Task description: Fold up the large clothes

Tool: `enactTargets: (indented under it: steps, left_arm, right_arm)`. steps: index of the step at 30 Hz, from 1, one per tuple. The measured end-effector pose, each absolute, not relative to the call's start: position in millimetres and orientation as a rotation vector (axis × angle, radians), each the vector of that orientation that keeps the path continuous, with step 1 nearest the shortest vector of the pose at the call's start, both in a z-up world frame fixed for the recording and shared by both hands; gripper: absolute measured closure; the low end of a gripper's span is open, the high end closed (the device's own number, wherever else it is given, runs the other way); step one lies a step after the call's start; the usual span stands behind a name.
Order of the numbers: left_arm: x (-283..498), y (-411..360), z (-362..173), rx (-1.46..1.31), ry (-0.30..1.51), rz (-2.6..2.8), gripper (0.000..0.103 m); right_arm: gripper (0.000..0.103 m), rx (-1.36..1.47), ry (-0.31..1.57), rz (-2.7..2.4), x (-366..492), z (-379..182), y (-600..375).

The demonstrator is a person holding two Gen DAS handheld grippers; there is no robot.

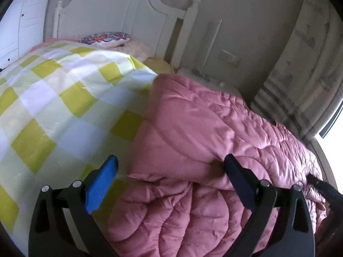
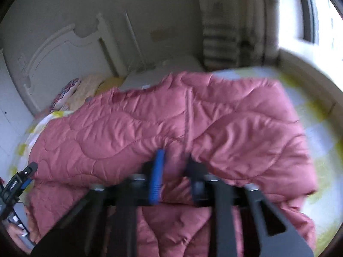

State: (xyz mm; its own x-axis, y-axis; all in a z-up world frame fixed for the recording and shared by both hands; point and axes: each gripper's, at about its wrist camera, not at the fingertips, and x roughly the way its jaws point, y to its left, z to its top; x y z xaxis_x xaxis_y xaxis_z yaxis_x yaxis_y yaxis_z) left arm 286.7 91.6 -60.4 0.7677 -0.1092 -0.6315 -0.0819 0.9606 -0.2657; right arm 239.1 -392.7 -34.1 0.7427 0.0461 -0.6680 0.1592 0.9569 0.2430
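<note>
A large pink quilted coat (image 1: 193,128) lies folded over itself on a bed with a yellow-and-white checked cover (image 1: 53,107). My left gripper (image 1: 171,162) is open, its jaws spread wide just over the coat's near left edge, with the blue pad (image 1: 103,184) over the checked cover. In the right wrist view the coat (image 2: 150,124) fills the middle. My right gripper (image 2: 173,156) is shut on a fold of the coat and holds it raised. The left gripper (image 2: 27,171) shows at the far left edge there.
A white headboard (image 1: 128,10) stands at the far end with a patterned pillow (image 1: 107,38) below it. A curtain (image 1: 310,75) and a bright window (image 2: 321,10) are on the right. A white bedside unit (image 2: 160,72) sits beyond the coat.
</note>
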Motion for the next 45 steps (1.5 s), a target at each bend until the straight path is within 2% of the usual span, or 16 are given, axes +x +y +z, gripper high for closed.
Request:
enactTargets:
  steps: [6, 9, 11, 12, 14, 15, 16, 20, 24, 26, 27, 30, 33, 39, 43, 45]
  left_arm:
    - [262.0, 91.9, -42.3, -0.277, 0.527, -0.035, 0.002]
    - [276.2, 77.3, -51.6, -0.226, 0.635, -0.103, 0.002]
    - [288.0, 68.4, -59.8, -0.174, 0.724, -0.092, 0.002]
    - [289.0, 67.5, -60.7, -0.168, 0.729, -0.092, 0.002]
    - [288.3, 68.5, -60.6, -0.174, 0.724, -0.099, 0.002]
    - [288.6, 68.7, -60.4, -0.176, 0.725, -0.101, 0.002]
    - [288.7, 68.4, -60.5, -0.174, 0.725, -0.107, 0.002]
    - [288.2, 66.9, -59.7, -0.160, 0.718, -0.117, 0.002]
    - [286.5, 69.1, -59.0, -0.173, 0.713, -0.123, 0.002]
    - [284.1, 69.0, -58.3, -0.171, 0.708, -0.126, 0.002]
    - [282.7, 68.6, -57.2, -0.171, 0.701, -0.133, 0.002]
    - [268.1, 75.5, -42.5, -0.195, 0.599, -0.163, 0.002]
    - [261.3, 94.3, -15.6, -0.300, 0.490, -0.142, 0.002]
    - [337.0, 85.5, -4.6, -0.409, 0.718, -0.284, 0.002]
    - [375.5, 60.8, -69.8, -0.262, 0.904, -0.246, 0.003]
    - [370.9, 45.5, -68.0, -0.112, 0.874, -0.219, 0.002]
  right_arm:
    - [0.094, 0.295, 0.752, -0.242, 211.6, -38.7, -410.8]
    - [0.093, 0.358, 0.815, -0.257, 211.0, -54.6, -428.7]
    - [0.091, 0.349, 0.788, -0.285, 206.1, -41.5, -428.4]
    - [0.084, 0.342, 0.780, -0.283, 205.9, -36.3, -426.6]
    - [0.080, 0.307, 0.763, -0.251, 208.7, -20.9, -415.8]
    - [0.062, 0.279, 0.759, -0.226, 210.9, -15.6, -406.8]
    - [0.008, 0.246, 0.747, -0.184, 215.0, -8.9, -395.1]
    - [0.006, 0.070, 0.635, -0.137, 223.3, 6.9, -344.8]
    - [0.006, -0.058, 0.727, -0.095, 244.1, -14.2, -309.2]
    - [0.006, -0.118, 0.841, -0.111, 259.4, -47.6, -306.8]
    - [0.005, -0.102, 0.892, -0.107, 263.5, -63.4, -312.0]
    - [0.005, 0.028, 0.903, -0.100, 263.4, -63.9, -334.8]
    - [0.005, 0.028, 0.892, -0.097, 264.0, -66.6, -336.0]
    - [0.005, 0.030, 0.882, -0.098, 261.9, -67.0, -334.0]
    - [0.005, 0.034, 0.877, -0.086, 257.7, -64.5, -331.9]
    - [0.005, 0.036, 0.878, -0.088, 258.3, -63.8, -332.4]
